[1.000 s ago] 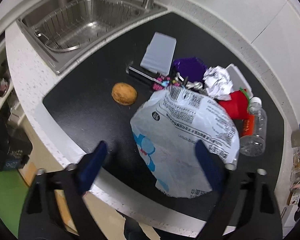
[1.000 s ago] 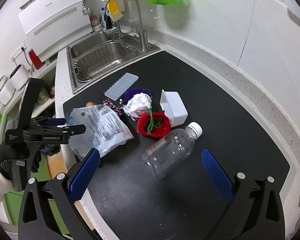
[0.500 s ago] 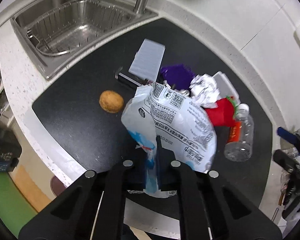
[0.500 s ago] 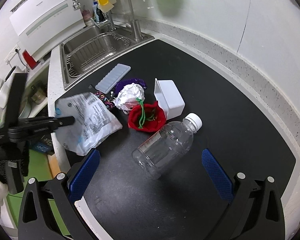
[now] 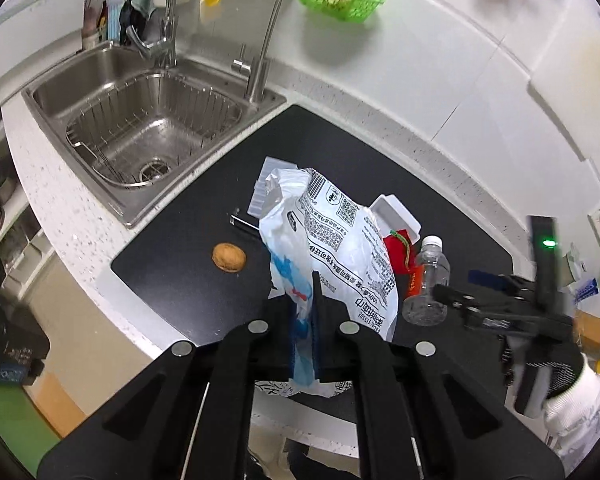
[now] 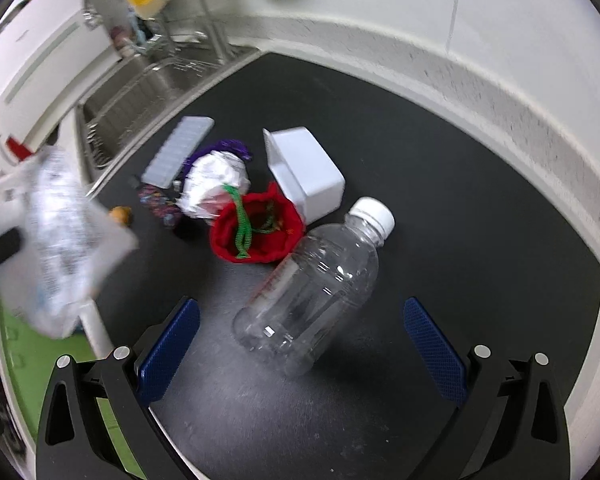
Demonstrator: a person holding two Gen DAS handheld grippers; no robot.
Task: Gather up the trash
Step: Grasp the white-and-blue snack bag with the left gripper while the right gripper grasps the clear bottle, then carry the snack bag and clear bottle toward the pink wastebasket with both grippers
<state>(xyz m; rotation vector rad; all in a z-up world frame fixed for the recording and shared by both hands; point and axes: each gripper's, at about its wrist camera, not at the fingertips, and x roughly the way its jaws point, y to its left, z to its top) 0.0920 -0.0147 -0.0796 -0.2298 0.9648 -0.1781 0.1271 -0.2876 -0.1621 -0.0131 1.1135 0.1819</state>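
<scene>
One printed plastic bag (image 5: 340,248) with barcode, "100%" legible

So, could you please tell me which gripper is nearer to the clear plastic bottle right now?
Right. The right gripper hangs just above the clear plastic bottle, open jaws either side of its base. The left gripper is off to the side, shut on the white plastic bag.

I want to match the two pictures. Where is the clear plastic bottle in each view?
Left wrist view: clear plastic bottle right of centre, lying beside the printed white bag.
Right wrist view: bottle at centre, ahead of the open right claw.
Shared landmark: white box.
</scene>
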